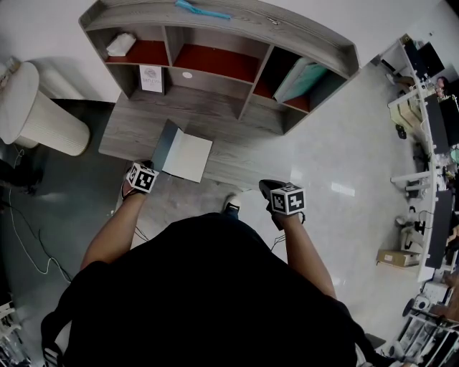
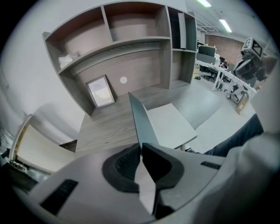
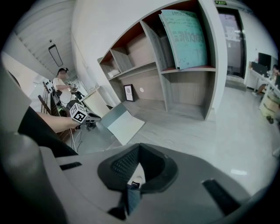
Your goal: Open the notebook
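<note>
Some notebook cover [image 2: 142, 122] inside left tool [image 2: 141, 148]

Gray desk [image 1: 140, 123] — notebook [image 1: 188, 156] w/ frame [image 1: 151, 79]

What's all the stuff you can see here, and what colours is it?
notebook: one, white pages, grey-blue cover lifted, near the desk's front edge
desk: one, grey wood, against the wall
shelves: one unit, grey with reddish-brown insides, at the back of the desk
picture frame: one, dark edge, pale inside, leaning below the left shelf
bundle: one, white, upper left cubby
blue thing: one, light blue, on top of the shelves
board: one, mint green, leaning in the right cubby
bin: one, white, ribbed, on the floor left of the desk
cardboard box: one, brown, on the floor far right
left claw: one, grey, shut on the notebook's cover
right claw: one, grey, shut, empty, right of the notebook
</note>
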A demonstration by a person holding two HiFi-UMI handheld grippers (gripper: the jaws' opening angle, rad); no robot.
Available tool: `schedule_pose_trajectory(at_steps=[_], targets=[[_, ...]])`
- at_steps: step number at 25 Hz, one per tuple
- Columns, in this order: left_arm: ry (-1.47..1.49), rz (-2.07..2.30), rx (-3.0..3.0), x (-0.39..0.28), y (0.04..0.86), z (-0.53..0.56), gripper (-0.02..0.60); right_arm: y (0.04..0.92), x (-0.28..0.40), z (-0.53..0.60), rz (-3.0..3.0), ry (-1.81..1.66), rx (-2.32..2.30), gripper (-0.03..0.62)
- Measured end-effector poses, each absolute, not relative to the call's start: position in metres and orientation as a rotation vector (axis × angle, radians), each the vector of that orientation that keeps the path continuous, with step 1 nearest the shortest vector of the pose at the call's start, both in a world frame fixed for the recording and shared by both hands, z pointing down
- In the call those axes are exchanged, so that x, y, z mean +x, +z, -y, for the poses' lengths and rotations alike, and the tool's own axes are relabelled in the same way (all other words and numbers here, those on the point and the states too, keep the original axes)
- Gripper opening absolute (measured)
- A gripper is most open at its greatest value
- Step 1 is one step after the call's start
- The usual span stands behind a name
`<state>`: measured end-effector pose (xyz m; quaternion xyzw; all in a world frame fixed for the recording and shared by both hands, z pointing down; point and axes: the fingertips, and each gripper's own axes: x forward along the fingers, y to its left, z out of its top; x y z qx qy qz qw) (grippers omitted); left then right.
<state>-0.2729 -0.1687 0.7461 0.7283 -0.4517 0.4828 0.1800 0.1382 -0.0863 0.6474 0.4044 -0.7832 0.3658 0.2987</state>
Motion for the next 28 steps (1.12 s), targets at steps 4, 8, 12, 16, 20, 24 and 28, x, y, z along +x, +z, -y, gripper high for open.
schedule_pose_trajectory(at_steps=[4, 8, 12, 16, 20, 24, 28], targets=[[1.367, 1.282, 2.058, -0.275, 0.745, 0.167, 0.02, 0.651, 0.142, 0.081, 2.072, 0.969, 1.074, 0.0], [1.369, 1.287, 2.056, -0.276, 0.744, 0.167, 0.02, 0.652, 0.144, 0.079, 2.069, 0.973, 1.084, 0.0], [1.372, 1.292, 2.052, -0.278, 0.745, 0.165, 0.02, 0.65, 0.142, 0.078, 2.074, 0.973, 1.083, 0.0], [1.366, 1.291, 2.05, -0.278, 0.746, 0.164, 0.02, 0.652, 0.141, 0.078, 2.073, 0.969, 1.083, 0.0], [1.365, 1.286, 2.053, -0.276, 0.746, 0.161, 0.02, 0.648, 0.136, 0.078, 2.085, 0.953, 1.074, 0.0], [1.36, 1.281, 2.056, -0.274, 0.746, 0.159, 0.02, 0.65, 0.136, 0.079, 2.084, 0.944, 1.078, 0.0], [1.344, 1.283, 2.059, -0.273, 0.744, 0.157, 0.02, 0.644, 0.131, 0.079, 2.099, 0.927, 1.07, 0.0]])
